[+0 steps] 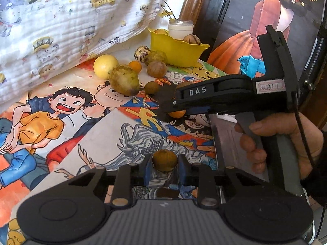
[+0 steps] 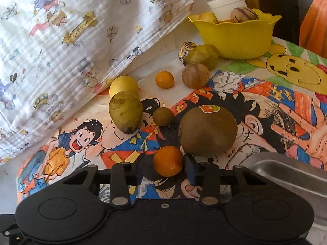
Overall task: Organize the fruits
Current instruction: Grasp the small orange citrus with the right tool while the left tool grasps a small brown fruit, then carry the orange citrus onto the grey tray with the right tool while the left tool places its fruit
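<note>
My left gripper [image 1: 165,170] is shut on a small brownish-orange fruit [image 1: 165,160], held above the cartoon-print table cover [image 1: 61,122]. My right gripper [image 2: 168,164] is shut on a small orange fruit [image 2: 168,160]; it also shows in the left wrist view [image 1: 177,114], clamped in the right gripper [image 1: 173,112]. A large brown fruit with a sticker [image 2: 208,130] lies just beyond it. A yellow bowl [image 1: 177,51] [image 2: 235,38] at the back holds a striped fruit [image 2: 244,14] and a yellow one.
Loose fruits lie before the bowl: a green mango [image 2: 125,111], a yellow lemon [image 2: 123,84], a small orange [image 2: 164,79], a brown round fruit [image 2: 195,75], a small brown ball [image 2: 162,116]. A white jar [image 2: 226,5] stands behind. A metal tray [image 2: 286,169] sits right. Printed cloth hangs left.
</note>
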`<state>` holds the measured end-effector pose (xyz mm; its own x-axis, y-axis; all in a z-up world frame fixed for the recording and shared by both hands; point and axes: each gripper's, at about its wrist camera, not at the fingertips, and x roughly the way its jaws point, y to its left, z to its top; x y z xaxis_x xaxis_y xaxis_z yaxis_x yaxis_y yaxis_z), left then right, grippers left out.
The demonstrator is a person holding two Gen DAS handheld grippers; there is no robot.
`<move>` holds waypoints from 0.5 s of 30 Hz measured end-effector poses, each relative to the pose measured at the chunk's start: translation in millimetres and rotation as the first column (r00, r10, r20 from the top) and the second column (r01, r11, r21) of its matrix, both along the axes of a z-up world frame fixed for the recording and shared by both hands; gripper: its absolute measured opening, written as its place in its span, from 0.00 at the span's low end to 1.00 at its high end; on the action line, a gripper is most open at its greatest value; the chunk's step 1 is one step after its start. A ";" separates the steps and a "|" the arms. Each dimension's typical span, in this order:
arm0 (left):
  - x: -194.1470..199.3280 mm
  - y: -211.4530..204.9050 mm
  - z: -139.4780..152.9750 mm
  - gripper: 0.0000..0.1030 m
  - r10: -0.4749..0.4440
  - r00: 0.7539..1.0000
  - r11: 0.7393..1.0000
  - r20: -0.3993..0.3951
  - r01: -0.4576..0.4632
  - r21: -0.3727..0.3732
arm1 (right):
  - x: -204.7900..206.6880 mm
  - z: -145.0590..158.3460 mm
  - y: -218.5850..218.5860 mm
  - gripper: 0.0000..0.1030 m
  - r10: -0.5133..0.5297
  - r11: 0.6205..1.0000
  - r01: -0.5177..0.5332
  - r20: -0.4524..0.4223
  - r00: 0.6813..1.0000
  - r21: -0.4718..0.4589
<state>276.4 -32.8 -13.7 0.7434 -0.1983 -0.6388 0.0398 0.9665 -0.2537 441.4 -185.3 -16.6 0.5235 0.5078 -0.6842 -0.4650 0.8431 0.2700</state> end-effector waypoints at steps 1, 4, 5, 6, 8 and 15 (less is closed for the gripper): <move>1.3 0.1 -0.2 0.28 0.002 1.000 1.000 0.000 -0.002 -0.002 | -0.1 -0.2 0.2 0.34 0.001 1.000 -0.001 0.006 1.000 -0.005; 3.7 -0.2 -0.6 0.28 0.007 1.000 1.000 0.001 -0.007 -0.002 | -0.9 -0.6 -0.1 0.33 0.008 1.000 -0.008 0.011 1.000 -0.012; 4.5 -0.1 -0.6 0.28 0.007 1.000 1.000 0.000 -0.007 -0.002 | -1.6 -0.4 -0.1 0.33 0.010 1.000 -0.010 0.014 1.000 -0.015; 4.9 0.0 -0.5 0.28 0.008 1.000 1.000 0.000 -0.008 -0.002 | -2.3 -0.1 -0.4 0.33 0.012 1.000 -0.012 0.014 1.000 -0.016; 4.8 0.5 0.2 0.28 0.012 1.000 1.000 -0.003 -0.012 -0.008 | -3.9 0.1 -2.8 0.32 0.016 1.000 -0.016 0.002 1.000 0.000; 1.3 -1.4 12.5 0.28 0.020 1.000 1.000 0.010 -0.020 0.004 | -20.6 11.9 -22.0 0.32 0.029 0.998 -0.028 -0.010 1.000 0.058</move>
<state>277.7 -34.1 -1.2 0.7535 -0.1806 -0.6322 0.0231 0.9682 -0.2491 420.7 -207.3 -4.7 0.5013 0.5614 -0.6584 -0.4854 0.8124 0.3231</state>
